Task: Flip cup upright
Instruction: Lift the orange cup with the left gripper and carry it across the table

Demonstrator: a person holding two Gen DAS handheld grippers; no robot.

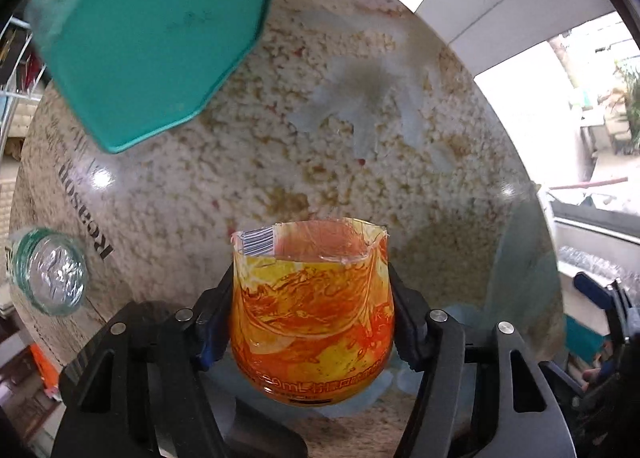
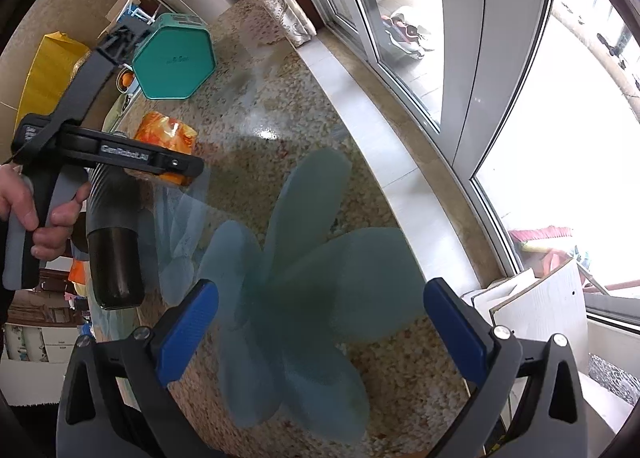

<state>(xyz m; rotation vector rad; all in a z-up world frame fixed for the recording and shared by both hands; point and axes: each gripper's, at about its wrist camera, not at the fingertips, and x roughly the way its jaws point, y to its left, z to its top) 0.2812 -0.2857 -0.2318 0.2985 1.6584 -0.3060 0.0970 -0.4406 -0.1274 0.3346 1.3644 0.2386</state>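
Observation:
The cup point(image 1: 312, 310) is clear glass with orange and yellow swirls and a barcode sticker near one end. My left gripper point(image 1: 310, 322) is shut on the cup's sides and holds it over the speckled counter point(image 1: 280, 137). In the right wrist view the cup point(image 2: 166, 139) shows at the left, held in the left gripper's black fingers point(image 2: 176, 165), with a hand on the handle. My right gripper point(image 2: 320, 342) is open and empty, its blue pads wide apart above the counter point(image 2: 280, 117).
A teal hexagonal box point(image 1: 148, 41) stands at the far left of the counter, also in the right wrist view point(image 2: 172, 57). A clear glass jar point(image 1: 50, 274) stands at the left. A window sill point(image 2: 384, 161) and windows run along the right edge.

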